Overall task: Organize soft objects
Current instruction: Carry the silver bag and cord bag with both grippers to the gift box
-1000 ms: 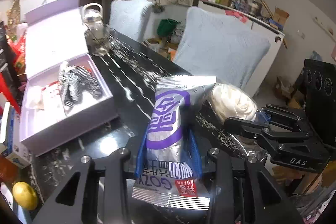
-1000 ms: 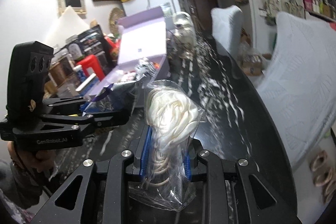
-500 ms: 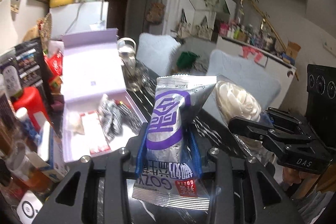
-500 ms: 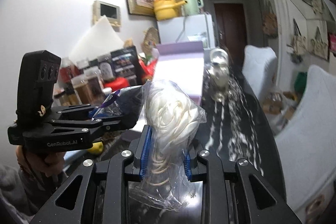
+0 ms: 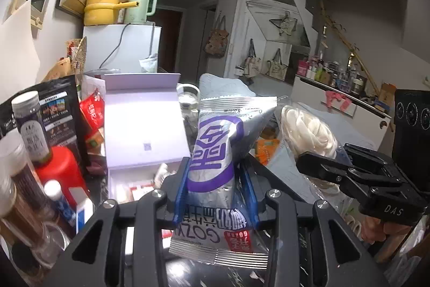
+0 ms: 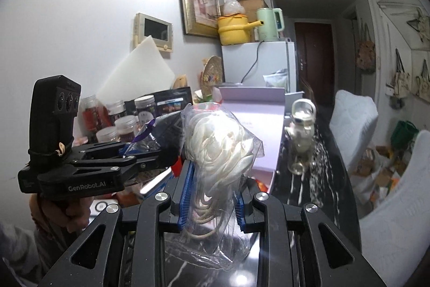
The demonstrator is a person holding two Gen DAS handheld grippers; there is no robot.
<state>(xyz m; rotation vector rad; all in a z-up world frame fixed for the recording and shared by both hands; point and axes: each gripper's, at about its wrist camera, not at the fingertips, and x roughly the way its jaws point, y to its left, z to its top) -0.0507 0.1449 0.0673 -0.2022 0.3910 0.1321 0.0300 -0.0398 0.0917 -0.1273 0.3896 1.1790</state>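
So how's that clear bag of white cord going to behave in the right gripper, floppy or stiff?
Probably floppy: the clear bag crumples and bulges above the right gripper. Likely light, since its top stays up when pinched low. The glossy film may be slippery.

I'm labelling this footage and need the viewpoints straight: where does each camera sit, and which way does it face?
Left wrist: sits on the left gripper, looking along its fingers past the silver snack packet it grips; the right gripper shows.
Right wrist: sits on the right gripper, looking along its fingers past the clear bag of white cord; the left gripper and a hand show.
Shared: the open lilac box, yellow pot, fridge.
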